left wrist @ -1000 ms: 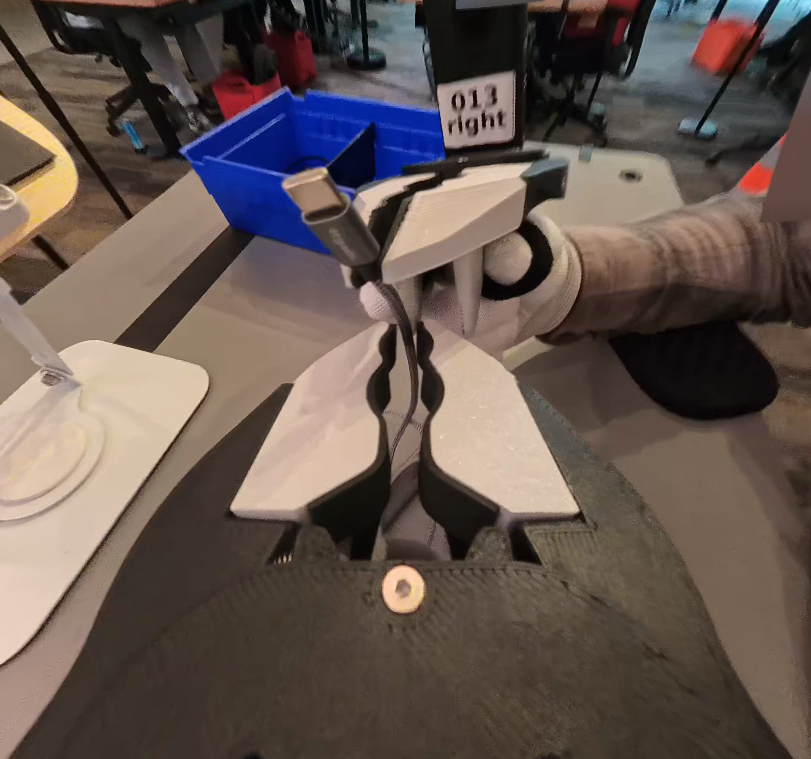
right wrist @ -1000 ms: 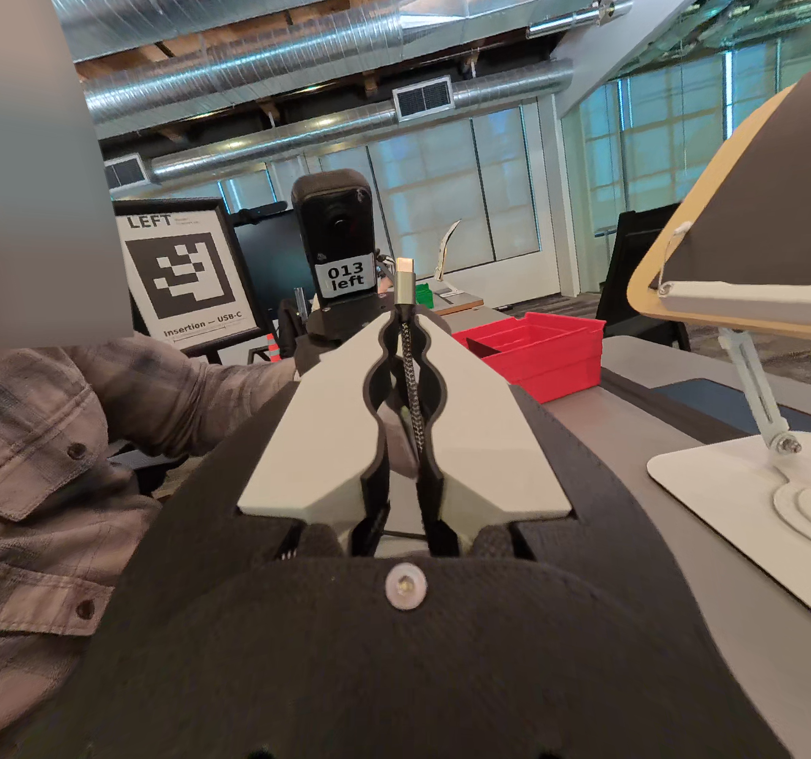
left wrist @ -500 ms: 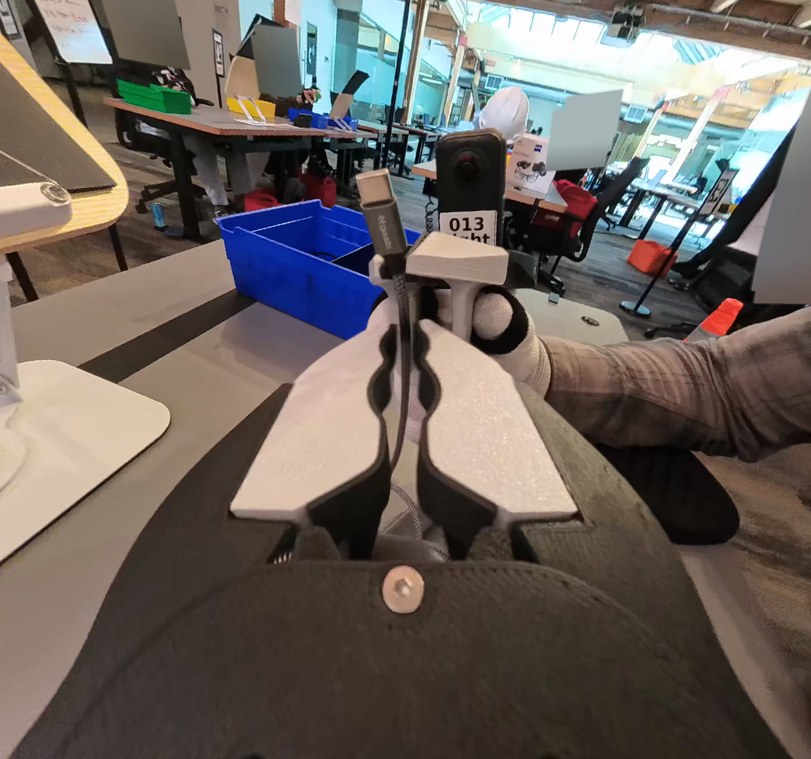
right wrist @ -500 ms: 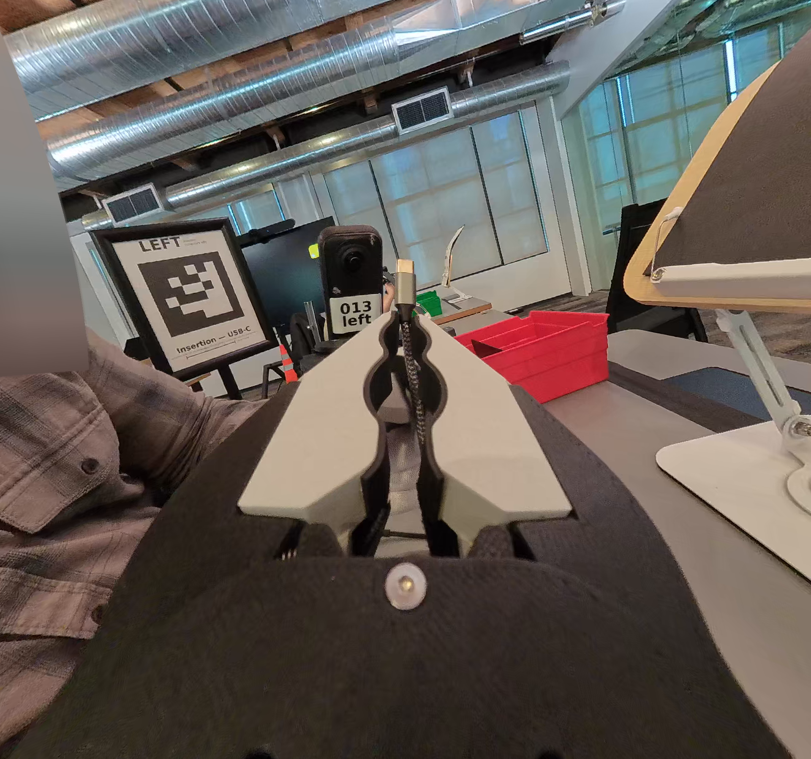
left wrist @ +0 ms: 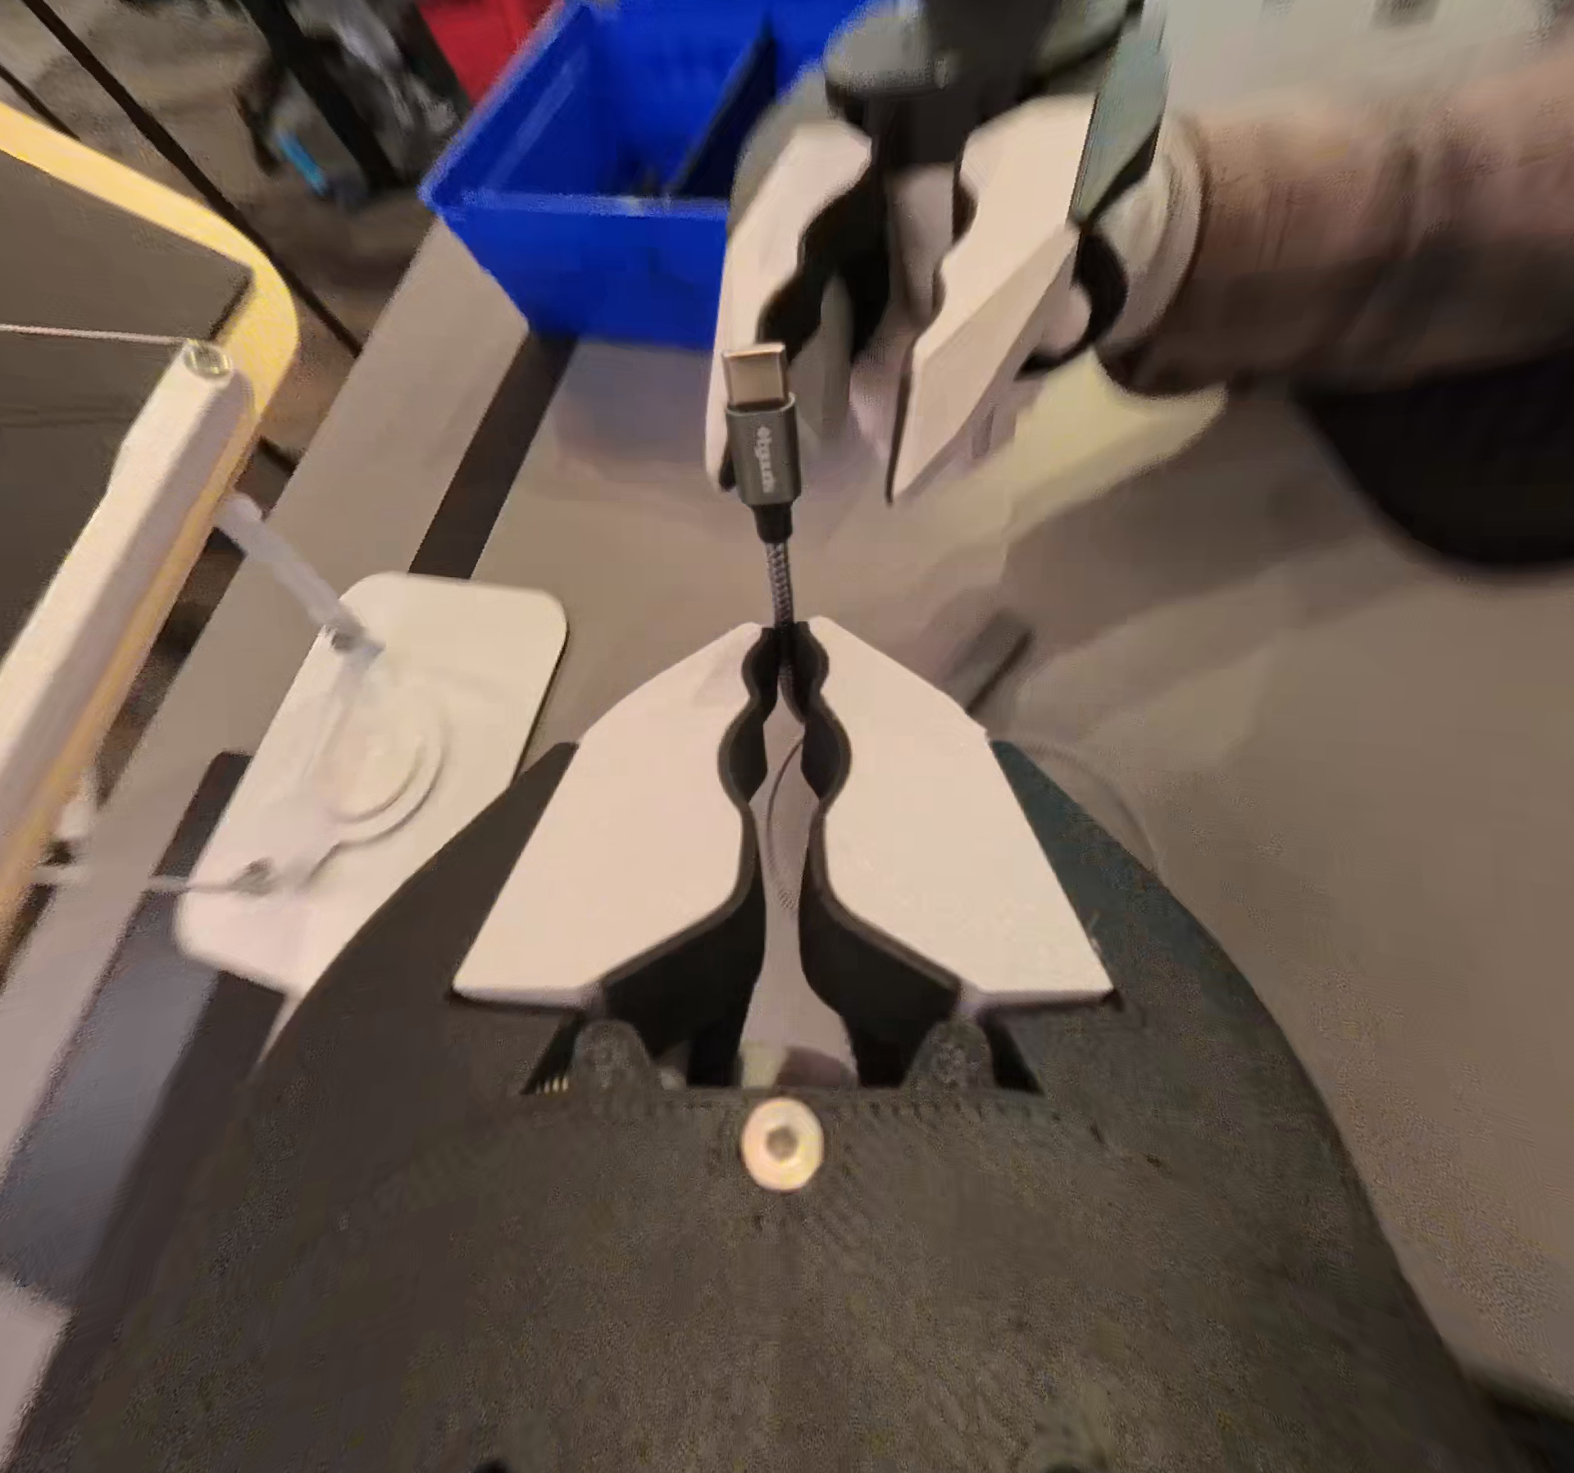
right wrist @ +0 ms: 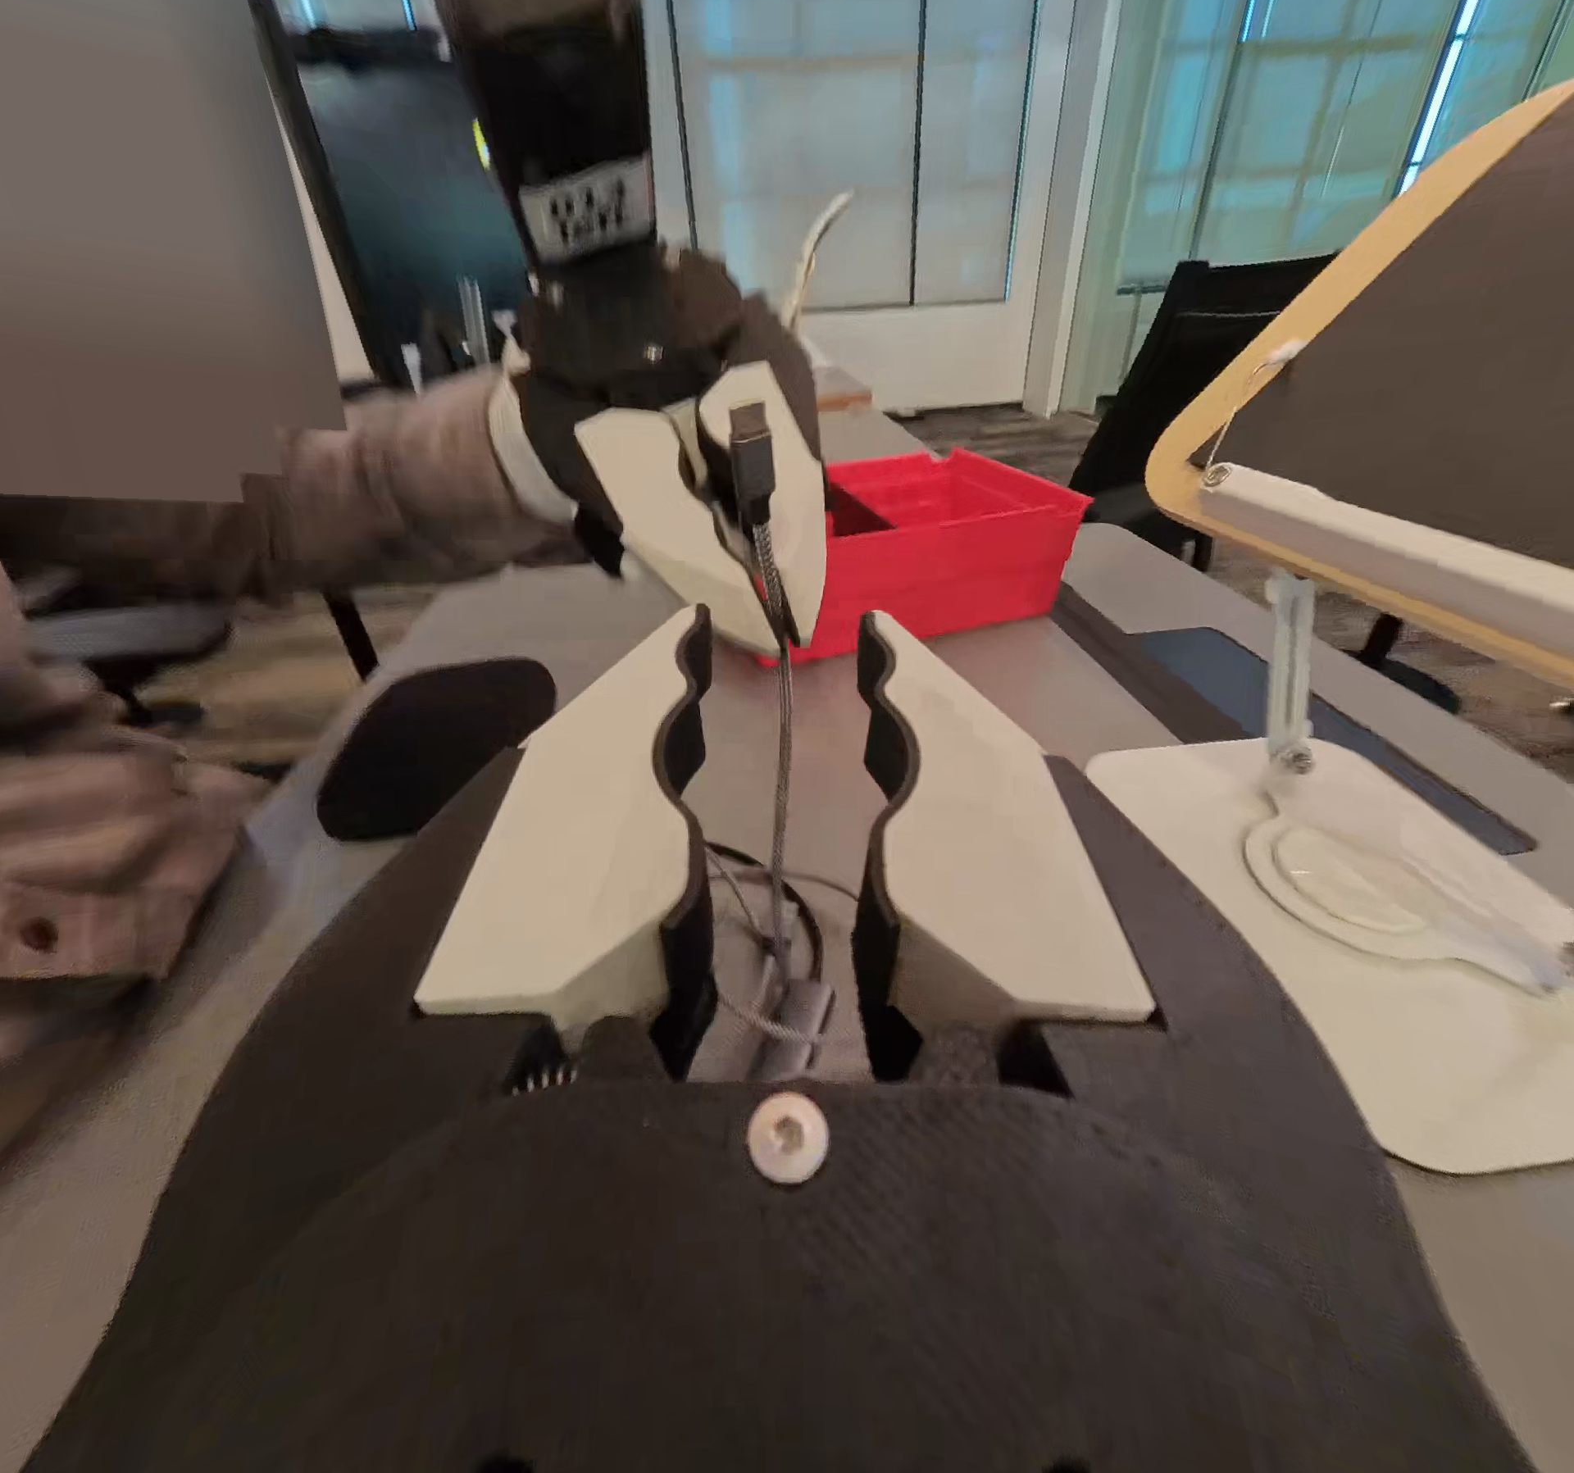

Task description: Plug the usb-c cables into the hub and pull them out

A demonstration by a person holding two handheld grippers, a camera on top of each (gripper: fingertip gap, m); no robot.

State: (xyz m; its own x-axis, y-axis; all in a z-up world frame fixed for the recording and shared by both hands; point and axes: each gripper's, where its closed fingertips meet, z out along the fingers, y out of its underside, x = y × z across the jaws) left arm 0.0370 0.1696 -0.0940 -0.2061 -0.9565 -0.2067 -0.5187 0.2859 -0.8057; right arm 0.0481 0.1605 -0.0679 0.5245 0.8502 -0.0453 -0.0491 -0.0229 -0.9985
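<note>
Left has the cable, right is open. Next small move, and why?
Probably bring the left gripper down toward the hub. It is shut on the braided cable just below the plug, which points up and is unplugged; the right gripper is open.

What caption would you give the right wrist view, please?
Right gripper open, braided cable between its fingers; left gripper pinches it below the USB-C plug.

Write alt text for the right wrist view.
The open right gripper straddles a braided grey USB-C cable without gripping it. Just ahead, the left gripper pinches that cable, its metal plug pointing up. Behind sit a red plastic bin and a white stand base on the grey table.
</note>
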